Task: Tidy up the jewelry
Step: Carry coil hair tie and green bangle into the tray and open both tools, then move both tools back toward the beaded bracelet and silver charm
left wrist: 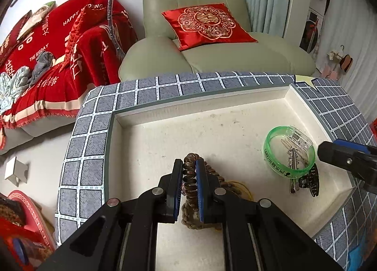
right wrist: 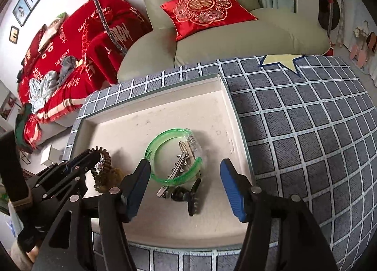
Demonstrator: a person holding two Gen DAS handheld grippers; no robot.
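Midway: bangle [right wrist: 174,156], clips [right wrist: 179,169] and claw [right wrist: 192,198] heaped by tray [left wrist: 200,99] right edge under wide-open, empty right gripper [right wrist: 185,187]; left gripper [left wrist: 189,190] clamped on coil tie [left wrist: 189,172], beads [left wrist: 188,214] beneath.

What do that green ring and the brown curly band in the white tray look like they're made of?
The green ring looks like glossy translucent plastic or resin: light passes through it, and one section is clear. It could be glass; the look leaves that open. The brown curly band, clamped in the left tool, looks like shiny translucent plastic coil, like a phone-cord hair tie. The white tray looks matte, possibly foam or card.
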